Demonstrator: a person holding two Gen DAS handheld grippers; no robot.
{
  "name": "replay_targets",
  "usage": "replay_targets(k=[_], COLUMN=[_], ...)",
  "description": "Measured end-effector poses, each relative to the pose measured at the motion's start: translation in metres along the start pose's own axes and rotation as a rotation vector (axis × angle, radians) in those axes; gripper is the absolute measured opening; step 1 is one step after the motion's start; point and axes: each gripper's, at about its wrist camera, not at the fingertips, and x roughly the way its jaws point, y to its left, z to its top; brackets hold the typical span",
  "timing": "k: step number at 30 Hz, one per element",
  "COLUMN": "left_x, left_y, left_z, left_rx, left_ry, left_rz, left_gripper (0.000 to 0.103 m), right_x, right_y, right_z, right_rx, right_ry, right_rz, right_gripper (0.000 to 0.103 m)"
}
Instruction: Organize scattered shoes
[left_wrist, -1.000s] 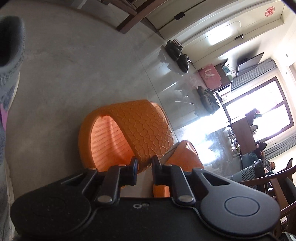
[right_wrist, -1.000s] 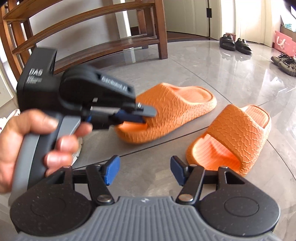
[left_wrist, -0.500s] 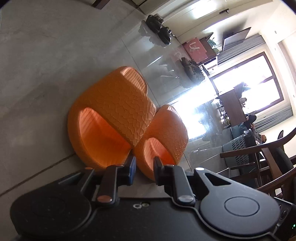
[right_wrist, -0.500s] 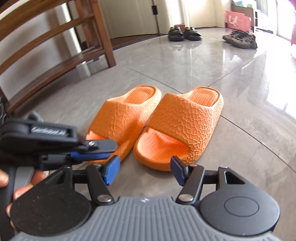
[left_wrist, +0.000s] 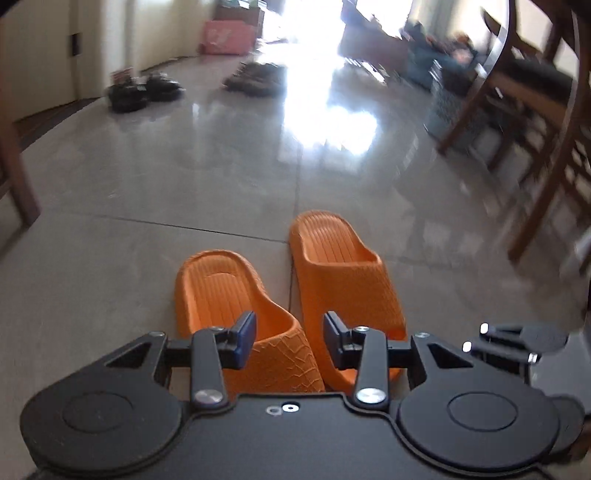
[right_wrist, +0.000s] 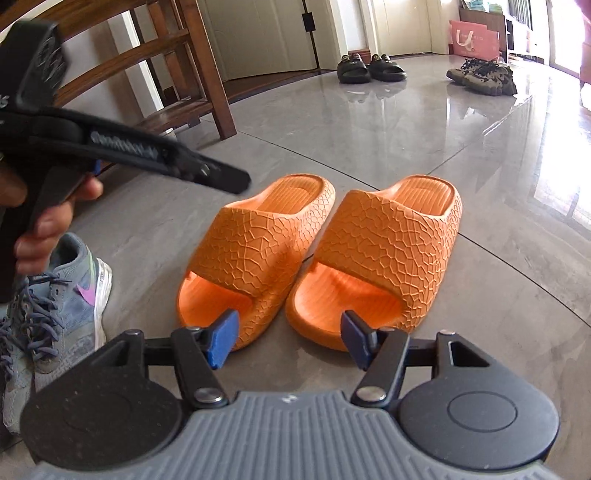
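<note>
Two orange textured slides stand side by side on the grey floor, the left slide (right_wrist: 258, 243) and the right slide (right_wrist: 384, 251) touching along their sides. In the left wrist view the same pair shows from above, left slide (left_wrist: 229, 295) and right slide (left_wrist: 343, 273). My left gripper (left_wrist: 289, 339) is open and empty, hovering over the toe ends. It also shows in the right wrist view (right_wrist: 221, 177), held in a hand at upper left. My right gripper (right_wrist: 288, 338) is open and empty just in front of the slides' toes.
A grey sneaker (right_wrist: 55, 306) on a foot is at the left. A wooden shoe rack (right_wrist: 177, 66) stands behind. Black slides (right_wrist: 369, 68) and olive sneakers (right_wrist: 484, 75) lie far back near a pink bag (right_wrist: 472, 38). Wooden chairs (left_wrist: 535, 129) stand at the right.
My left gripper has opened and swung up to look level over the slides. The two slides now stand together as a pair. My right gripper stayed open and moved closer.
</note>
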Motion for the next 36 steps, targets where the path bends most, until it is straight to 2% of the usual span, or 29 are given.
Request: replay_targets(k=[2,4,5,9,12,16,19,24,27,29,31,34,36], left_x=[0.011,0.019,0.026,0.035,0.032,0.021,0.01,-0.013,-0.028,-0.042,-0.06,-0.079,-0.088], left_y=[-0.012,-0.021,-0.022,-0.015,-0.009,0.012,0.023,0.026,0.03,0.038,0.046,0.051,0.051], left_z=[0.003,0.003,0.004,0.002,0.001,-0.01,-0.022,-0.048,-0.063,-0.077,-0.097,-0.111,-0.113], left_rx=[0.092,0.16,0.173,0.154,0.07,-0.146,-0.255,-0.355,-0.487,-0.613,-0.748,-0.823,-0.816], left_ry=[0.073,0.114,0.16,0.193,0.198,0.189,0.192,0.194,0.134,0.053,-0.054,-0.132,-0.143], left_rz=[-0.022,0.035,0.035,0.05,0.095,0.165,0.191,0.23,0.19,0.121,0.116,0.14,0.14], left_gripper=[0.04,0.038,0.038,0.041,0.041,0.041,0.041,0.039,0.039,0.039,0.039,0.039,0.04], right_x=[-0.001,-0.002,-0.002,-0.002,0.001,0.006,0.007,0.008,0.011,0.013,0.012,0.011,0.008], right_y=[-0.007,-0.007,-0.008,-0.007,-0.006,-0.004,-0.002,0.001,-0.003,-0.003,0.001,0.007,0.008], right_z=[-0.001,-0.002,-0.002,-0.002,-0.002,-0.001,0.001,0.002,0.002,0.002,0.003,0.007,0.012], right_rx=[0.013,0.01,0.01,0.014,0.015,0.019,0.016,0.022,0.068,0.092,0.076,0.064,0.081], right_ry=[0.0,-0.003,-0.004,-0.006,-0.001,0.002,-0.003,-0.003,0.0,-0.005,-0.02,-0.042,-0.075], right_rz=[-0.003,-0.006,-0.005,0.004,0.009,0.014,0.016,0.011,0.009,-0.004,-0.022,-0.032,-0.037], right_gripper=[0.065,0.065,0.065,0.065,0.065,0.065,0.065,0.065,0.065,0.065,0.065,0.065,0.065])
